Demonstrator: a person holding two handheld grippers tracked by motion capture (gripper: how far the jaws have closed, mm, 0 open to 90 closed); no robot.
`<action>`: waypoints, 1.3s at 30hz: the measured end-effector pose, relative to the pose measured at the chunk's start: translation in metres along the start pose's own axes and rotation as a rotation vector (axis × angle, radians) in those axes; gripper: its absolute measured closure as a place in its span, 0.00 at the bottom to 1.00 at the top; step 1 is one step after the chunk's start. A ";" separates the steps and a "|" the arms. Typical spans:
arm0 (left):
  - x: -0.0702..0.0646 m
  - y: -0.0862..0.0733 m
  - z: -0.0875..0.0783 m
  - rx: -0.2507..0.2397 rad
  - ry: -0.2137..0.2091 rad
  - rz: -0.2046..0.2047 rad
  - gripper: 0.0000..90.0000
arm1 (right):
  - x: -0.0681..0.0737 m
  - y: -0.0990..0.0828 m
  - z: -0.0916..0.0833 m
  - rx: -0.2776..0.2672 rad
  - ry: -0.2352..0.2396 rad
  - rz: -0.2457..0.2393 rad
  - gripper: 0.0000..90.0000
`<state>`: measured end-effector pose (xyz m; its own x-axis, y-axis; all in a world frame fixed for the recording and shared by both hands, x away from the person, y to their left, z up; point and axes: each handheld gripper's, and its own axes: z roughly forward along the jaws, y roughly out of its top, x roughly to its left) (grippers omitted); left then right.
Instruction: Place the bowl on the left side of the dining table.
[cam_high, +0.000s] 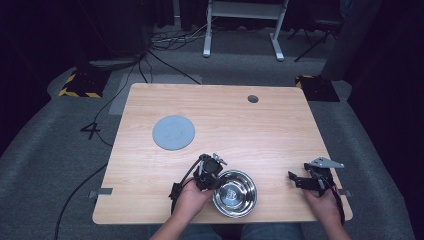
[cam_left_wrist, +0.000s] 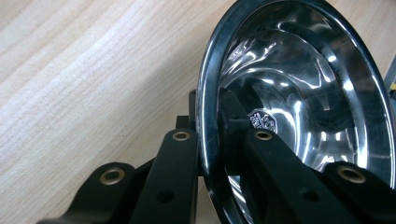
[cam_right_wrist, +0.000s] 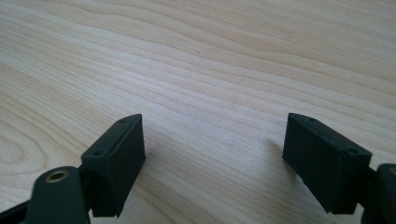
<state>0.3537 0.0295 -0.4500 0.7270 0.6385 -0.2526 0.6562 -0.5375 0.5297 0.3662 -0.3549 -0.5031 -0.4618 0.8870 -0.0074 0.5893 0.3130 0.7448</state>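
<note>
Looking down from the high view, I see the steel bowl (cam_high: 235, 193) at the lower centre of the frame, standing upright on the wooden table (cam_high: 220, 125) close to its near edge. My left gripper (cam_high: 216, 181) sits just left of the bowl, at its left rim, with the left hand (cam_high: 190, 199) coming in from the bottom edge. In the left gripper view, the bowl (cam_left_wrist: 299, 98) takes up the right half of the frame, its dark rim running from the top centre down to the bottom centre. One black jaw lies outside the rim at lower left and the other lies inside the bowl at lower right, so the jaws are pinching the rim between them. In that view, a small printed mark shows on the bowl's floor near the middle of the frame.

My right gripper (cam_high: 300, 180) rests at the lower right of the high view, well apart from the bowl, held by the right hand (cam_high: 324, 204). In the right gripper view, its two jaws stand spread wide at the lower left and lower right corners, with bare wood grain between them.

A grey round disc (cam_high: 173, 132) lies at the upper left of the tabletop, well apart from both grippers.
</note>
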 end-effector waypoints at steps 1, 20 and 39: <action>0.000 0.000 -0.001 -0.003 0.001 0.000 0.96 | 0.000 0.000 0.000 0.001 -0.002 -0.004 0.24; 0.003 0.007 -0.047 -0.164 0.069 -0.050 0.96 | 0.000 0.000 0.000 0.001 -0.001 -0.002 0.23; 0.021 0.014 -0.074 -0.274 0.130 -0.075 0.96 | 0.000 0.000 0.000 0.001 -0.004 0.000 0.23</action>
<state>0.3628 0.0759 -0.3880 0.6353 0.7451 -0.2031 0.6152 -0.3293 0.7163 0.3663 -0.3550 -0.5031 -0.4594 0.8882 -0.0105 0.5900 0.3139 0.7439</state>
